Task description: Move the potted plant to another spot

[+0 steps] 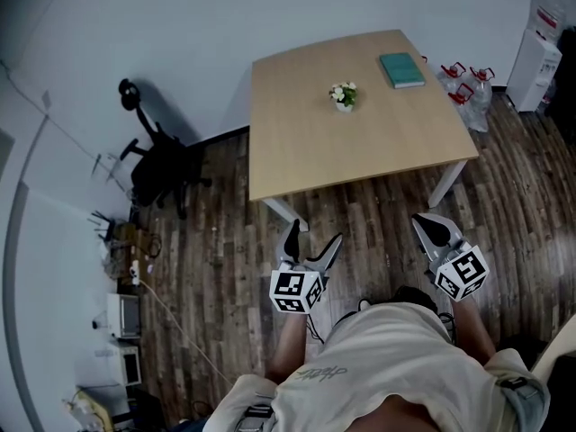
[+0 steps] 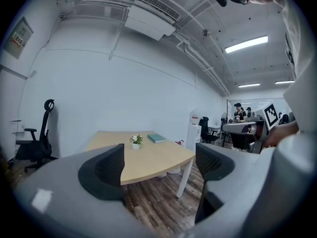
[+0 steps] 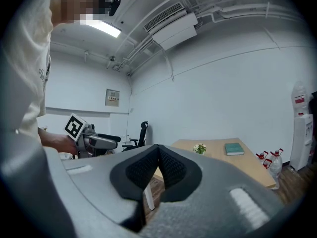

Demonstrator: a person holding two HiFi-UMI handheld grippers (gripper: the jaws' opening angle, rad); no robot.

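A small potted plant (image 1: pixel 343 95) with white flowers in a white pot stands near the middle of a light wooden table (image 1: pixel 306 151), far from both grippers. It also shows in the left gripper view as the plant (image 2: pixel 135 141) and in the right gripper view as the plant (image 3: pixel 199 148). My left gripper (image 1: pixel 312 238) hovers over the floor short of the table's front edge, jaws wide open with nothing between them (image 2: pixel 159 166). My right gripper (image 1: pixel 433 229) is beside it, jaws shut together and empty (image 3: pixel 158 168).
A teal book (image 1: pixel 401 69) lies at the table's far right corner. A black office chair (image 1: pixel 157 165) stands left of the table. Water bottles (image 1: pixel 465 86) and a water dispenser (image 1: pixel 540 48) sit at the right. People stand in the far background of the left gripper view.
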